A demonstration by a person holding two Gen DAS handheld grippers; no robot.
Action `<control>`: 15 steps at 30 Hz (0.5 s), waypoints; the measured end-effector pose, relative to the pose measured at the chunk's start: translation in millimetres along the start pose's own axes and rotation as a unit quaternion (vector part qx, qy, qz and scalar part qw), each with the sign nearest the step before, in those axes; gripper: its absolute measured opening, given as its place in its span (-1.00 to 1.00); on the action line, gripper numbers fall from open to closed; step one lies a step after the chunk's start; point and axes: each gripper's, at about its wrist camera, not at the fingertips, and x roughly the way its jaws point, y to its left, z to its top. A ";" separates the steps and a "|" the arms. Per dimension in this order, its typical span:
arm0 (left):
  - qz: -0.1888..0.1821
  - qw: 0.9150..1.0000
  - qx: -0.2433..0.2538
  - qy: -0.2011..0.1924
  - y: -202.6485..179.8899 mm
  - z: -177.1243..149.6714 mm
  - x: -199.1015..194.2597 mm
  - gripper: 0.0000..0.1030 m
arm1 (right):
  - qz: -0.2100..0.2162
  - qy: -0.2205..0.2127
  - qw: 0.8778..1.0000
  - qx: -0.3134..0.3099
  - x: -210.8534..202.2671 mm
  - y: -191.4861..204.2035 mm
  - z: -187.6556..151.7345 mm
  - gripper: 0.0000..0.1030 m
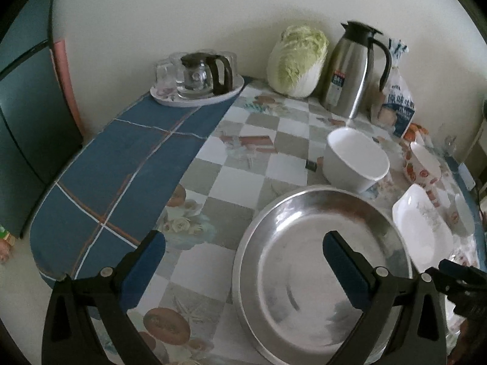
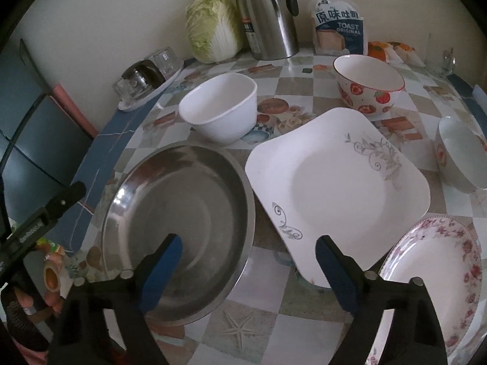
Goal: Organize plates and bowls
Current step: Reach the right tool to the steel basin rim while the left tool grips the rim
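Note:
A steel basin (image 1: 322, 273) lies on the checked table, also in the right wrist view (image 2: 182, 219). Behind it stands a plain white bowl (image 1: 354, 159) (image 2: 220, 106). A square white plate (image 2: 338, 188) (image 1: 423, 225) lies right of the basin. A strawberry bowl (image 2: 369, 83) (image 1: 423, 164), a small white bowl (image 2: 462, 155) and a floral round plate (image 2: 432, 283) lie further right. My left gripper (image 1: 243, 243) is open, straddling the basin's left rim. My right gripper (image 2: 249, 248) is open and empty above the basin's right rim.
At the back wall stand a cabbage (image 1: 299, 60), a steel thermos jug (image 1: 353, 70), a toast bag (image 2: 339, 27) and a tray with a glass pot and cups (image 1: 197, 86). A blue cloth (image 1: 121, 176) covers the table's left side. A glass (image 2: 447, 57) stands far right.

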 end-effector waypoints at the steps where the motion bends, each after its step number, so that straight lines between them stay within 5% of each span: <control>1: -0.001 1.000 -0.001 0.012 2.1 -0.6 5.6 1.00 | 0.004 0.005 1.000 0.003 1.4 -1.8 -1.1 0.56; 6: -0.028 0.999 -0.007 0.033 4.2 -7.1 20.6 0.97 | 0.030 0.034 0.999 0.010 14.3 -2.5 -8.1 0.24; 8: -0.027 0.999 -0.002 0.042 3.7 -9.4 26.4 0.73 | 0.043 0.048 0.998 0.013 20.3 -2.1 -10.9 -0.02; 15: -0.051 0.996 -0.006 0.071 8.1 -12.1 44.5 0.50 | 0.059 0.074 0.995 0.019 33.5 -2.1 -15.9 -0.25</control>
